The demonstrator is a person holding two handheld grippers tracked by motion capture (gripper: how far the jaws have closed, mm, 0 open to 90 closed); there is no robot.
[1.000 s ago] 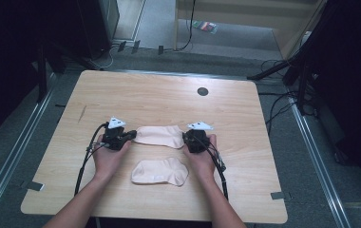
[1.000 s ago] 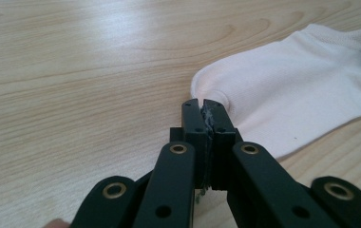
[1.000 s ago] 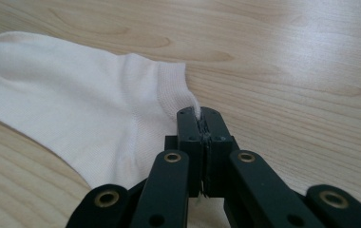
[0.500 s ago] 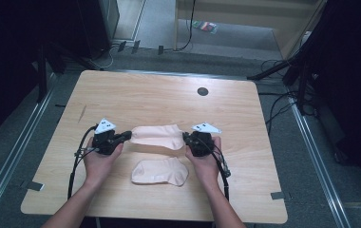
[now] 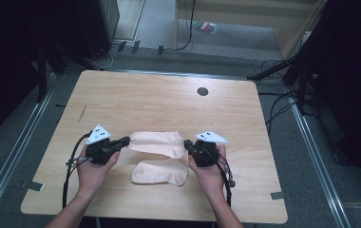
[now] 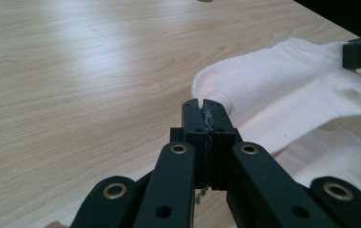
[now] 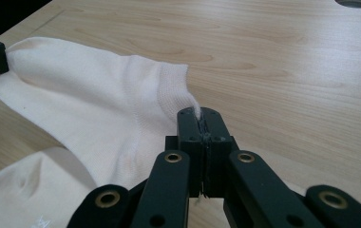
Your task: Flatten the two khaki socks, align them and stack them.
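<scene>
Work in hand: stretched one sock betw. two grippers, prob. to lay it flat or stack it w/ its mate.
L gripper (image 5: pixel 124 141): jaws clamped tight on toe end of upper sock (image 5: pixel 156 142); in left gripper view, pinched on the rounded edge, a bit of fabric caught betw. the jaws.
R gripper (image 5: pixel 187 144): jaws clenched on cuff end of same sock; in right gripper view, ribbed hem nipped at the tips.
Upper sock: near mid-front of table (image 5: pixel 169 99), held taut lengthwise; seemed slightly lifted, contact w/ table hard to tell. Gripped at opposite ends so it spread w/o wrinkles.
Lower sock (image 5: pixel 160 173): lay flat just nearer the person, loose, partly under the held one's near edge.
Hands: L hand (image 5: pixel 92 172), R hand (image 5: pixel 210 173), either side of the socks, level w/ each other to keep pull even.
Next (guess): lower onto the mate, aligned toe-to-toe.
Risk: thin pinch at hem could slip if pulled harder.
</scene>
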